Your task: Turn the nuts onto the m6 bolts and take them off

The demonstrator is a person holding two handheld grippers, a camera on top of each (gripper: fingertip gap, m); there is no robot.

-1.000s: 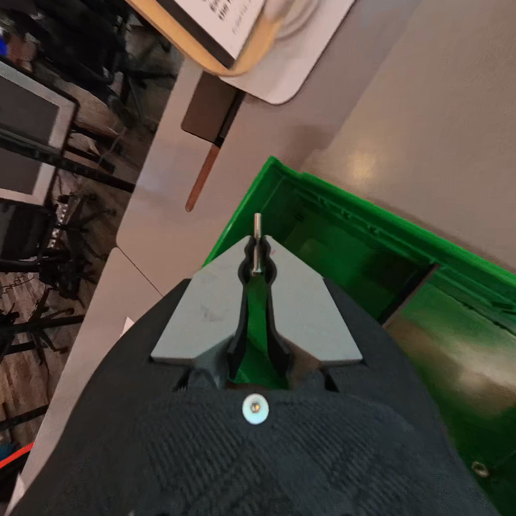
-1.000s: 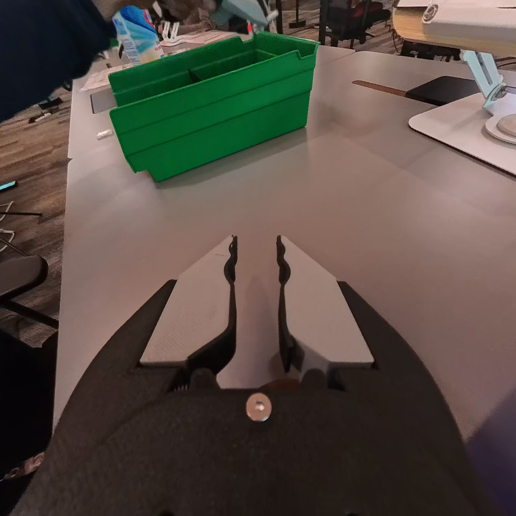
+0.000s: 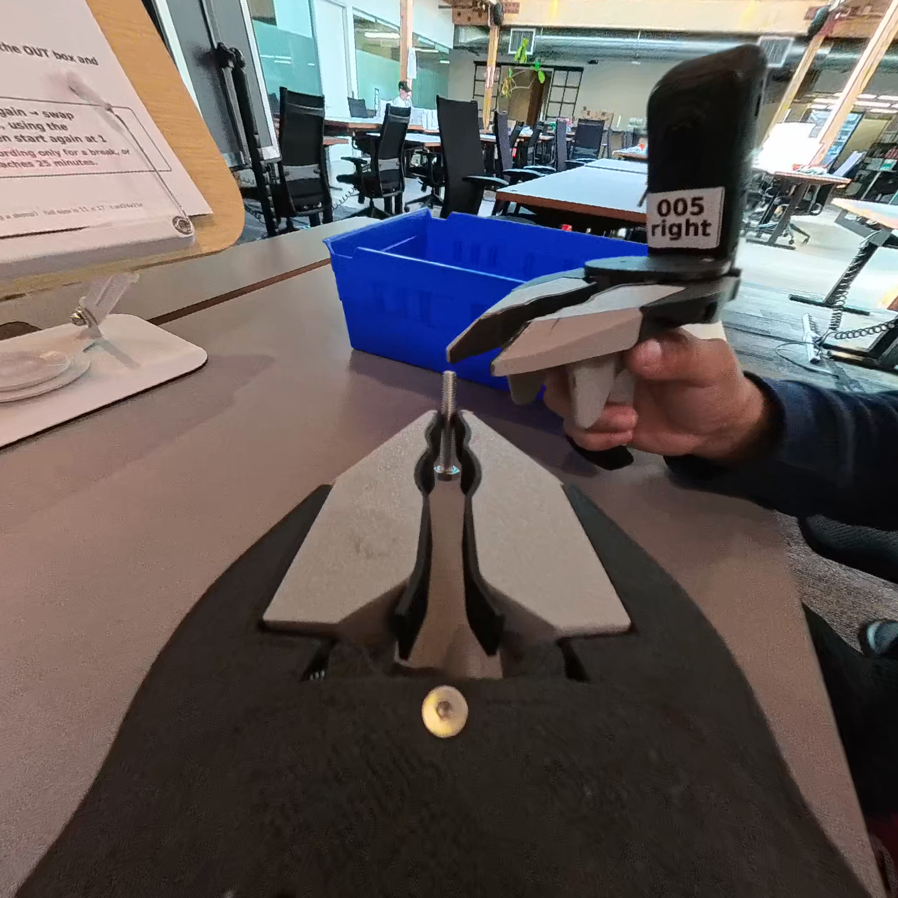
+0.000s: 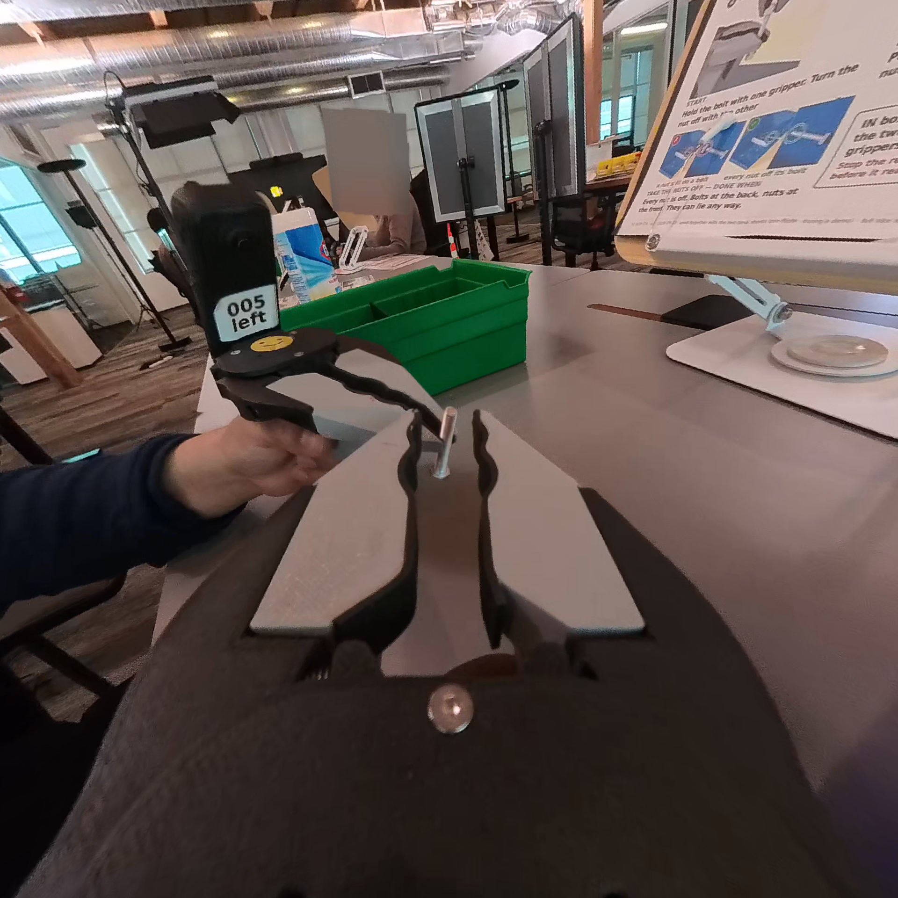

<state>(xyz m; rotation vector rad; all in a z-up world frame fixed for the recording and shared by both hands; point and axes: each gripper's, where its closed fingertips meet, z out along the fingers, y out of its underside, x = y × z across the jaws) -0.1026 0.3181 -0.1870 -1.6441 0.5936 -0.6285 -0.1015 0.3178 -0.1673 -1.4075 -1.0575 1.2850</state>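
Observation:
My left gripper (image 3: pixel 448 413) is shut on a silver M6 bolt (image 3: pixel 448 427). The threaded end points forward past the fingertips and a hex piece sits at the near end; I cannot tell whether it is the head or a nut. My right gripper (image 4: pixel 446 420) is open, and the bolt (image 4: pixel 444 444) shows in the gap between its fingertips without touching them. In the left wrist view the right gripper (image 3: pixel 471 362) hovers just beyond and right of the bolt's tip. In the right wrist view the left gripper (image 4: pixel 435 430) comes in from the left above the grey table (image 4: pixel 631 486).
A blue bin (image 3: pixel 413 296) stands behind the bolt in the left wrist view. A green divided bin (image 4: pixel 461 325) stands behind it in the right wrist view. A tilted instruction sheet on a white stand (image 4: pixel 777 146) and its base (image 3: pixel 121 359) are at the table's side. My two grippers' fingertips are within a few centimetres of each other.
My left gripper has carried the bolt from over the green bin out above the table. My right gripper has risen from low over the table and now faces the bolt, still open.

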